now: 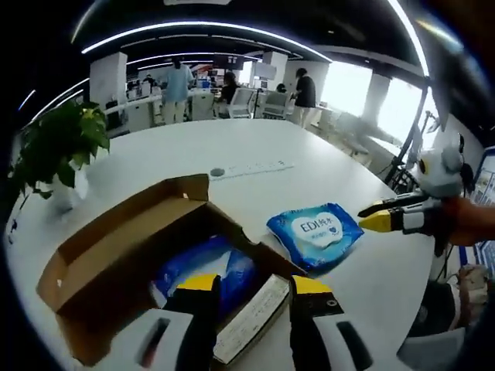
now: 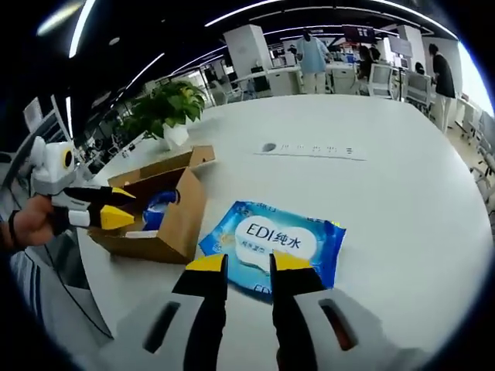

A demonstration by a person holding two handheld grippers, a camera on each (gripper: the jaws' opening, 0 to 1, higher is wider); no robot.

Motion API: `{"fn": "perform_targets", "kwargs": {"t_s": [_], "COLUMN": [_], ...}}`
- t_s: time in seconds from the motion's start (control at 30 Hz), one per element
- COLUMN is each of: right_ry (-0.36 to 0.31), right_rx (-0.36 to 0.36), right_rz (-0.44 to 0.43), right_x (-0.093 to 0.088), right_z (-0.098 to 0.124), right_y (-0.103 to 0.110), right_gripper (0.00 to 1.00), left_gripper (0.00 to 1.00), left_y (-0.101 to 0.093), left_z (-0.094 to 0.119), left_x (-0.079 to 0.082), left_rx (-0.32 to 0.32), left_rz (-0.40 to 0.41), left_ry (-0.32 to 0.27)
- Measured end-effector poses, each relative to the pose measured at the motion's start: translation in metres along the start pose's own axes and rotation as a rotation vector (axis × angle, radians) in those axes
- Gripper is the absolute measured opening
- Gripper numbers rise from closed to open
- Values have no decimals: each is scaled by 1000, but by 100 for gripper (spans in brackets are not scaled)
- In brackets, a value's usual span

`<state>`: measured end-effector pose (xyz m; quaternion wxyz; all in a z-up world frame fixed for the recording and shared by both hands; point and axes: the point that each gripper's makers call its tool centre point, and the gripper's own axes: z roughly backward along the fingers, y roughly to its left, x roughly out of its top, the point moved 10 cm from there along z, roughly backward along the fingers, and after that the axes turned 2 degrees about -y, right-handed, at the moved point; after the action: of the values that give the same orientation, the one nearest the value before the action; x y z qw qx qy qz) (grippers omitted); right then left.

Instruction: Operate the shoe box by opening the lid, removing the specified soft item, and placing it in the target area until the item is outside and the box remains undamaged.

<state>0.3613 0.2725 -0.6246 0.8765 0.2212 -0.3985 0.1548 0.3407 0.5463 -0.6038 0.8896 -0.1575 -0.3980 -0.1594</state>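
An open cardboard shoe box lies on the white round table. A blue soft item sits inside it. A blue wipes pack printed "EDI" lies flat on the table to the right of the box. My left gripper stands open at the box's near wall, with a pale flap between its jaws. My right gripper hovers at the pack's near edge, its jaws a narrow gap apart and holding nothing.
A potted plant stands beyond the box. A long white strip lies farther across the table. Several people stand at desks in the background. A person's hand holds the left gripper.
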Motion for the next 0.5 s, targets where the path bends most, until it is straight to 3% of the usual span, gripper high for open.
{"fn": "perform_targets", "kwargs": {"t_s": [0.5], "right_ry": [31], "right_rx": [126], "right_rz": [102], "right_x": [19], "right_z": [-52], "right_y": [77], "right_gripper": [21], "left_gripper": [36], "left_y": [61], "left_z": [61], "left_x": [-41], "left_rx": [116], "left_rz": [120], "left_ry": [-26]}}
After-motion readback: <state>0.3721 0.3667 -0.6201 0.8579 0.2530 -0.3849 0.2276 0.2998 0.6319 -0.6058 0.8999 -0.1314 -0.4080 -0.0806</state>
